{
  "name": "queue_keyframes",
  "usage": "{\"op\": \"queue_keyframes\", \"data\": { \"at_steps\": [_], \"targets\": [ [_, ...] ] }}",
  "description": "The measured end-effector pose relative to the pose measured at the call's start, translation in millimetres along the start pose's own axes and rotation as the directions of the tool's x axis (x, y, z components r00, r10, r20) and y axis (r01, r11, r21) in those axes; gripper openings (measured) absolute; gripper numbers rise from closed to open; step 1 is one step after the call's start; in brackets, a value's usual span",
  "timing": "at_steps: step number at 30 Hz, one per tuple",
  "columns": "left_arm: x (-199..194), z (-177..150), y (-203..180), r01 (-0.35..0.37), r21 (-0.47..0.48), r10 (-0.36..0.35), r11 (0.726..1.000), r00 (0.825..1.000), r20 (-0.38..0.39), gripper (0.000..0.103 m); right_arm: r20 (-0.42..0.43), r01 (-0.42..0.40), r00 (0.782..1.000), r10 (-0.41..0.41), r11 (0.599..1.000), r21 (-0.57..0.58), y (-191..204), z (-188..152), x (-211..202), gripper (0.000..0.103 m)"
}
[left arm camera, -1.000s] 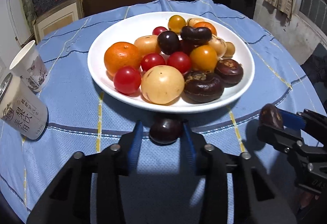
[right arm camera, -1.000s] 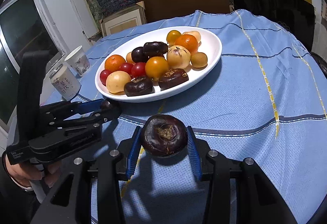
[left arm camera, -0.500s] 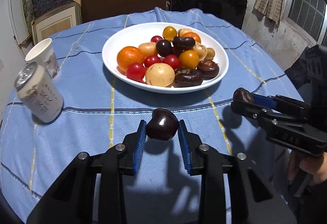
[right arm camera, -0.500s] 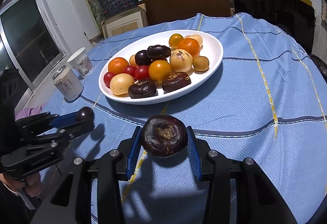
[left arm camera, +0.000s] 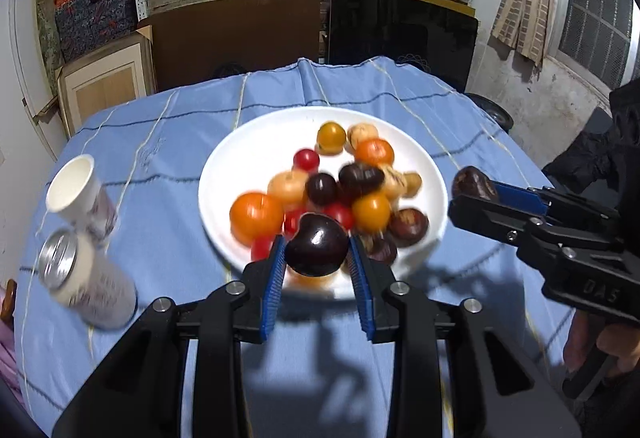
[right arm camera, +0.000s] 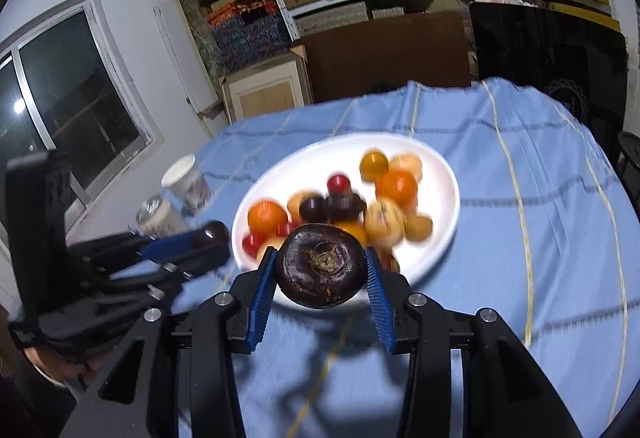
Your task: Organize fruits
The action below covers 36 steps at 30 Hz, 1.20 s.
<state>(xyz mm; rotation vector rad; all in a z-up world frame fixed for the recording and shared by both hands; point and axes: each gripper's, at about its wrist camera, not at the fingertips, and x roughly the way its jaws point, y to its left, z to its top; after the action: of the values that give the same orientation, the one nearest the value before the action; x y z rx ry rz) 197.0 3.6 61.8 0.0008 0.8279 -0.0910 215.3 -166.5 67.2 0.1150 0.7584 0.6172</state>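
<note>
A white plate (left arm camera: 224, 174) (right arm camera: 444, 174) heaped with fruit sits mid-table: an orange (left arm camera: 256, 212), red and yellow tomatoes, pale round fruits and dark brown ones. My left gripper (left arm camera: 318, 252) is shut on a dark plum (left arm camera: 316, 244), raised above the plate's near rim. My right gripper (right arm camera: 320, 270) is shut on a dark brown round fruit (right arm camera: 320, 270), also raised before the plate. Each gripper shows in the other view: the right gripper (left arm camera: 474, 186) at right, the left gripper (right arm camera: 214, 232) at left.
A blue checked cloth (left arm camera: 168, 126) covers the round table. A paper cup (left arm camera: 78, 190) (right arm camera: 188, 182) and a drink can (left arm camera: 84, 278) (right arm camera: 160, 216) stand left of the plate. Boxes, shelves and a dark panel stand behind the table.
Both grippers have risen and pulled back from the table with their fruits still held; the plate now looks smaller and lower in both views.
</note>
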Motion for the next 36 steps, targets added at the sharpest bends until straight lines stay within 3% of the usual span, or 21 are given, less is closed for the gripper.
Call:
{"op": "queue_keyframes", "data": {
  "at_steps": [9, 11, 12, 13, 14, 17, 20, 23, 27, 29, 32, 36],
  "targets": [
    [55, 34, 6, -0.048, -0.039, 0.046, 0.998, 0.998, -0.038, 0.031, -0.030, 0.028, 0.999, -0.026, 0.996, 0.083, -16, 36, 63, 0.045],
    [62, 38, 6, -0.073, -0.040, 0.072, 0.996, 0.997, -0.039, 0.037, -0.024, 0.045, 0.999, -0.043, 0.995, 0.092, -18, 38, 69, 0.051],
    [62, 39, 4, -0.084, -0.035, 0.082, 0.996, 0.996, -0.036, 0.052, -0.016, 0.050, 0.999, -0.048, 0.994, 0.096, -18, 39, 68, 0.061],
    [61, 40, 2, -0.102, -0.022, 0.101, 0.995, 0.995, -0.024, 0.070, -0.007, 0.052, 0.999, -0.052, 0.994, 0.093, -17, 38, 66, 0.063],
    [59, 40, 0, -0.119, -0.010, 0.118, 0.993, 0.993, -0.010, 0.075, -0.005, 0.057, 0.998, -0.056, 0.995, 0.084, -16, 38, 64, 0.063],
    [51, 37, -8, -0.148, 0.022, 0.147, 0.989, 0.989, 0.018, 0.077, -0.005, 0.112, 0.994, -0.112, 0.993, 0.030, -11, 34, 51, 0.063],
    [41, 27, -8, -0.132, -0.022, 0.132, 0.991, 0.991, -0.002, 0.077, -0.020, 0.153, 0.988, -0.152, 0.988, 0.004, -9, 24, 36, 0.064],
    [32, 16, -10, -0.133, -0.049, 0.133, 0.990, 0.991, -0.011, 0.080, -0.005, 0.171, 0.985, -0.171, 0.985, -0.002, -8, 9, 15, 0.074],
    [11, -6, -14, -0.136, -0.065, 0.136, 0.989, 0.991, -0.004, 0.086, 0.014, 0.196, 0.981, -0.196, 0.981, -0.011, -2, -12, -11, 0.075],
    [0, -16, -14, -0.131, -0.085, 0.131, 0.988, 0.991, -0.001, 0.086, 0.019, 0.199, 0.980, -0.199, 0.980, -0.009, 1, -23, -21, 0.076],
    [-18, -30, -13, -0.129, -0.111, 0.131, 0.985, 0.991, 0.012, 0.088, 0.027, 0.188, 0.982, -0.189, 0.982, 0.021, 2, -39, -36, 0.087],
    [-38, -49, -13, -0.133, -0.130, 0.136, 0.983, 0.991, 0.015, 0.091, 0.030, 0.190, 0.981, -0.191, 0.981, 0.038, 6, -57, -52, 0.089]
  ]
}}
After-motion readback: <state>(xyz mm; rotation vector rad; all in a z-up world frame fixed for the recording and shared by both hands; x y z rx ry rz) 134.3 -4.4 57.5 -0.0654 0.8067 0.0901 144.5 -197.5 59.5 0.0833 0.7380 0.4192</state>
